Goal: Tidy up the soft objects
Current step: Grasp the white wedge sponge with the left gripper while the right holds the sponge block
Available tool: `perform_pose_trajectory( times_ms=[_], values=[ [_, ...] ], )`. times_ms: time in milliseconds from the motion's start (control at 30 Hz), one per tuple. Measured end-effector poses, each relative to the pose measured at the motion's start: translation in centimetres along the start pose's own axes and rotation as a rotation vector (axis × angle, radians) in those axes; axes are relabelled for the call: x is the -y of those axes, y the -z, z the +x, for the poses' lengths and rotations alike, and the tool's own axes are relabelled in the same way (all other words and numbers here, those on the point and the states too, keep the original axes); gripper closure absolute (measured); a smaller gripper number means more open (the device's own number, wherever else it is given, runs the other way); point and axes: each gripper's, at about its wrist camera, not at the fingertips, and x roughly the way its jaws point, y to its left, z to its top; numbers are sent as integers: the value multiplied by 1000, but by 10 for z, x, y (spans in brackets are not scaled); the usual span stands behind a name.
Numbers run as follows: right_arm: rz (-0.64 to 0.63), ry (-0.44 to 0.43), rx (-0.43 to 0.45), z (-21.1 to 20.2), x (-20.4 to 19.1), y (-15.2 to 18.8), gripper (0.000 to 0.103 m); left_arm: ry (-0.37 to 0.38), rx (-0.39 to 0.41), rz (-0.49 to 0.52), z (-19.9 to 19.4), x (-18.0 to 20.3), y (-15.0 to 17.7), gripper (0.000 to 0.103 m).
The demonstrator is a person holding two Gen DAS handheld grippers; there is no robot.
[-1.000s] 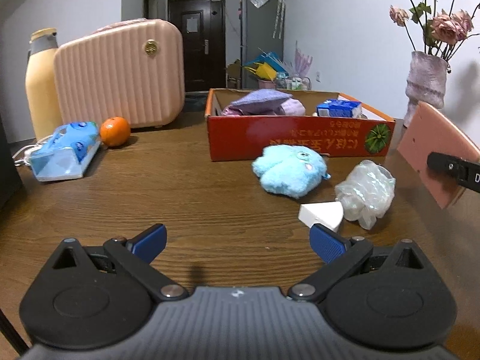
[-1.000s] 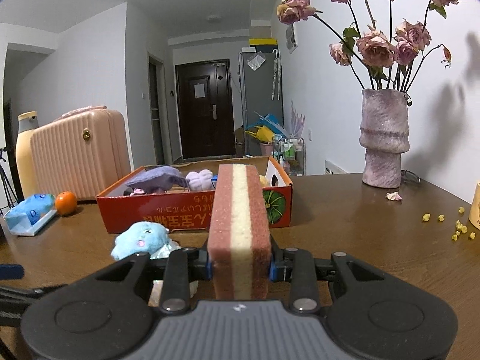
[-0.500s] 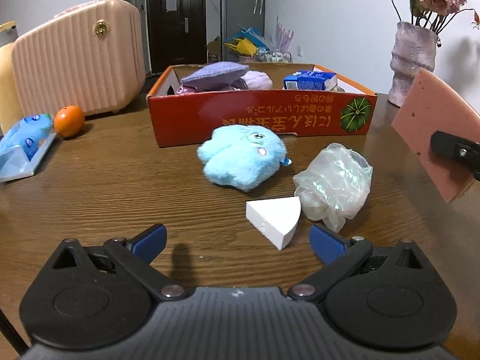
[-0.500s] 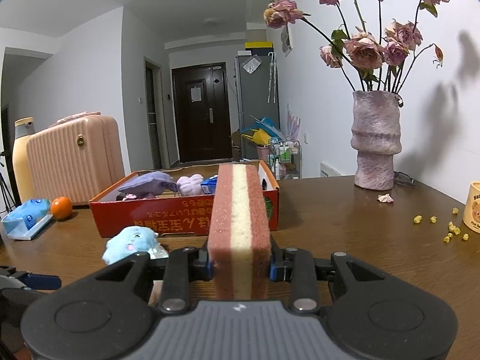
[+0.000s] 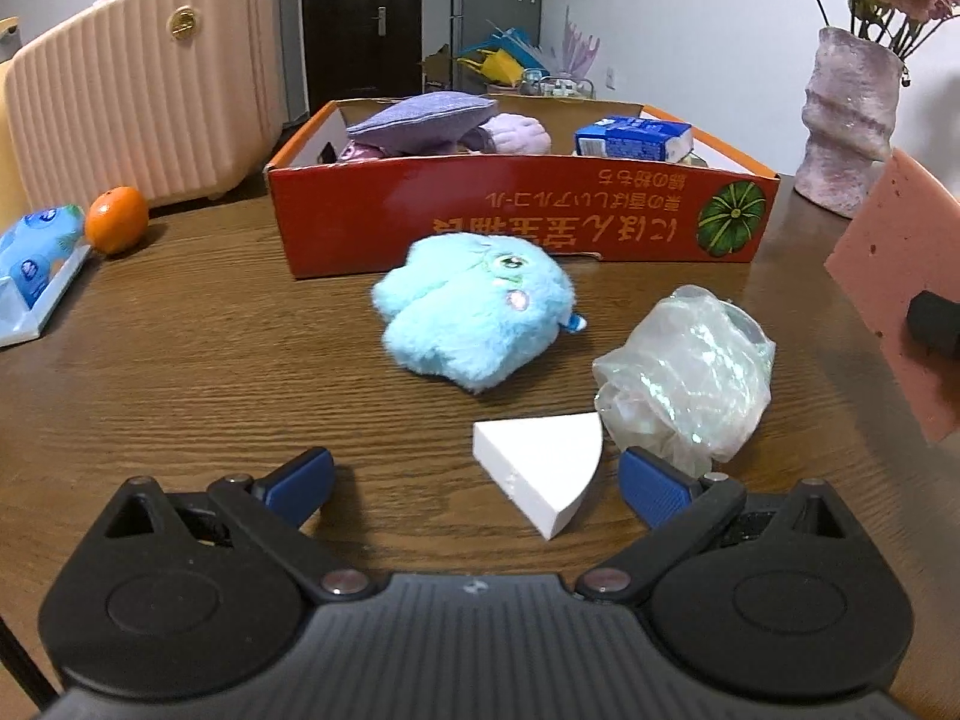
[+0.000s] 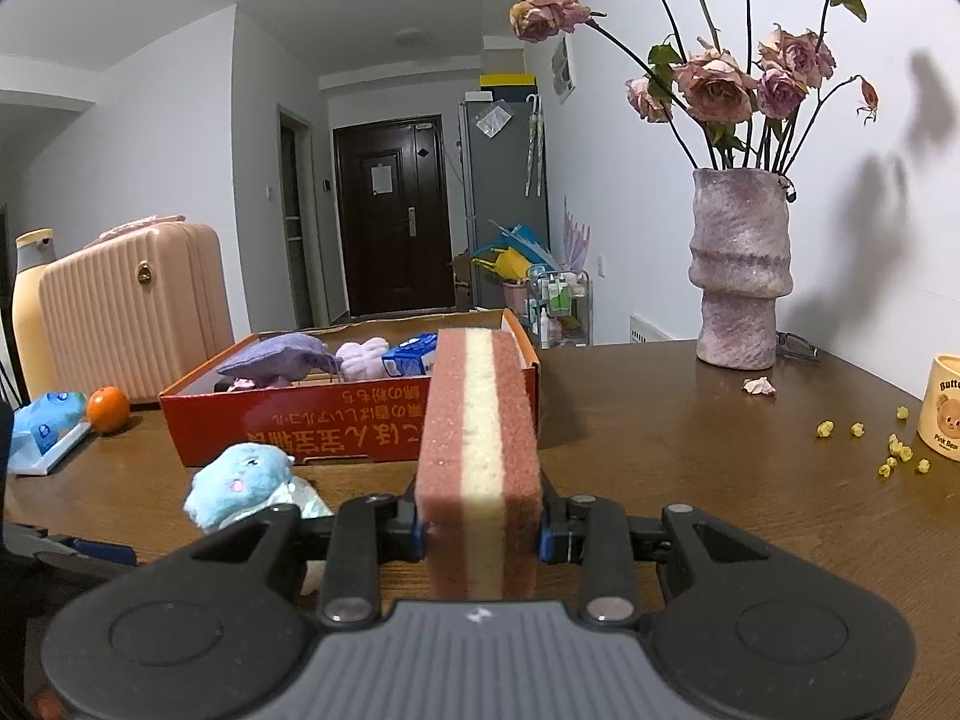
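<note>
1. The sponge (image 5: 888, 300) is cut off by the left wrist view's right edge.
2. The tissue pack (image 5: 36, 264) runs past that view's left edge.
3. The bear mug (image 6: 942, 408) is clipped at the right wrist view's right edge.
4. The sponge hides part of the red cardboard box (image 6: 300, 414).

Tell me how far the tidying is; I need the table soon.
Done: a purple pouch and tissue pack lie in the red box. In hand: the right tool grips a sponge. Left: blue plush, white wedge, crumpled plastic; the left tool is open.
</note>
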Motion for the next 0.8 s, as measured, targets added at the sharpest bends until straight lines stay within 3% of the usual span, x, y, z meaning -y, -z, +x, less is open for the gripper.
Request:
perform_pose_trajectory(
  times_ms=[100,233,367,567,700,800],
  values=[
    [-1,1,-5,1,0,1,72,-3,13,13,0,3,-1,0],
    [-5,1,-11,2,-1,1,72,11,11,25,0,6,-1,13],
    [-7,1,-14,3,-1,2,72,15,15,33,-1,7,-1,17],
    [-8,-5,-16,4,-1,3,72,13,25,29,-5,5,0,35],
    [-9,-9,-15,3,-1,3,72,16,35,19,-8,3,0,62],
    [-12,-11,-15,3,-2,3,72,22,38,13,-10,2,1,64]
  ],
)
